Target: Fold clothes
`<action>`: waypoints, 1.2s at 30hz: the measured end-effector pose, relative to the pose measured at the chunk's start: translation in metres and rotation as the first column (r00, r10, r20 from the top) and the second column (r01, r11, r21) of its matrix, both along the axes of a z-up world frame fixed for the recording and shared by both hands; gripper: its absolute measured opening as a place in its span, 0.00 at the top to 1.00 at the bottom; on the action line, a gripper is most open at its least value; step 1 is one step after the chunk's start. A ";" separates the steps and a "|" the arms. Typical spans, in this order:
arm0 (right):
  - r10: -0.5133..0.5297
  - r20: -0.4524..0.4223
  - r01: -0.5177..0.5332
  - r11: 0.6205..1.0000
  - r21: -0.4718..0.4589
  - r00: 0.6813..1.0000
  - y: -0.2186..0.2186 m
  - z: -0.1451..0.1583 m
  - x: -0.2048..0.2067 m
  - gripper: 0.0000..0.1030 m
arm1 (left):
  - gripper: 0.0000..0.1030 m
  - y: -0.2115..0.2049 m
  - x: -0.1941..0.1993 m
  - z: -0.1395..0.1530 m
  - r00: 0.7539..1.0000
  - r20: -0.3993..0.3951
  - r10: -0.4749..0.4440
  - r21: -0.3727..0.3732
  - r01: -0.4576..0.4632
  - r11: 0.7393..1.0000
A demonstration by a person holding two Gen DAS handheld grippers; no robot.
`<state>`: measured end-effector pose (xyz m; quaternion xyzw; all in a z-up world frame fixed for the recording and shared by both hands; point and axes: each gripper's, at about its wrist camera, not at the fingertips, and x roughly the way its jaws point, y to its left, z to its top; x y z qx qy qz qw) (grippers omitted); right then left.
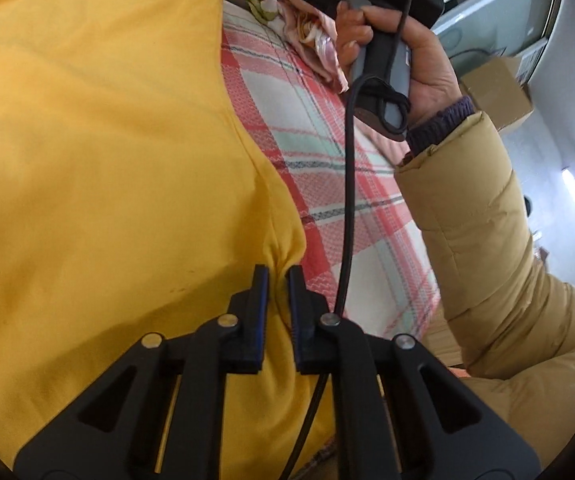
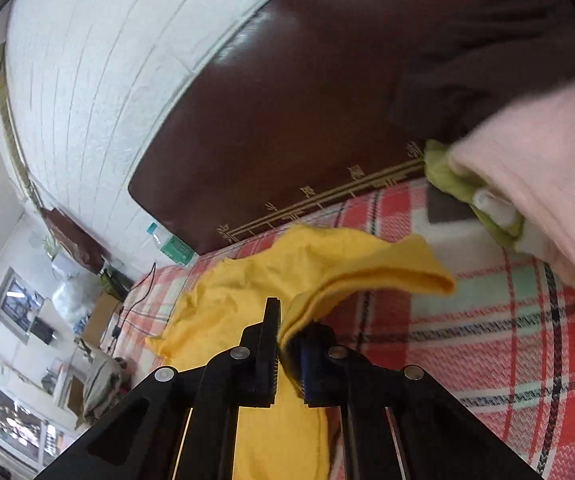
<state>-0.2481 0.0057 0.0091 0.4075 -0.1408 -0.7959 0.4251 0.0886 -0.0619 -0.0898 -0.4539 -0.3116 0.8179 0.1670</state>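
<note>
Both hand-held grippers, left (image 1: 278, 276) and right (image 2: 283, 316), are clamped on the yellow shirt (image 1: 107, 140). It lies on the plaid bed sheet (image 1: 319, 152). The thin cloth may slip out if pulled unevenly.

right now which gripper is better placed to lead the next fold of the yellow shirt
Probably right. The right gripper is shut on a lifted flap of the yellow shirt, free to carry over. The left gripper pinches a seam lying flat on the plaid sheet, anchoring.

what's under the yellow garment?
The plaid bedsheet shows beside and beneath the yellow garment. Anything else beneath it is covered. Both the left gripper and right gripper pinch its fabric.
</note>
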 end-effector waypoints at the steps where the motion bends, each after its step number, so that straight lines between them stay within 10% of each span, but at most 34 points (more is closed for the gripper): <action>1: 0.014 -0.035 -0.013 1.000 0.026 0.999 -0.012 0.009 0.005 0.93 | 0.89 -0.005 0.002 0.000 1.000 -0.006 0.004 0.017 -0.004 1.000; 14: 0.157 0.005 -0.153 0.954 0.258 0.988 -0.169 -0.030 0.024 0.93 | 0.89 -0.060 0.035 -0.013 0.997 -0.035 0.075 0.145 -0.069 0.987; 18: 0.239 0.092 -0.256 0.913 0.317 0.967 -0.197 -0.057 0.035 0.70 | 0.89 -0.064 0.041 -0.022 0.997 -0.027 0.073 0.171 -0.067 0.983; 27: 0.267 -0.140 -0.249 0.959 0.133 0.953 -0.073 0.023 0.093 0.49 | 0.89 -0.065 0.043 -0.034 0.998 -0.045 0.049 0.216 -0.038 0.976; 36: 0.232 0.050 -0.237 0.935 0.266 0.971 -0.014 -0.065 0.137 0.50 | 0.89 -0.055 0.049 -0.033 0.998 -0.063 0.031 0.215 -0.017 0.977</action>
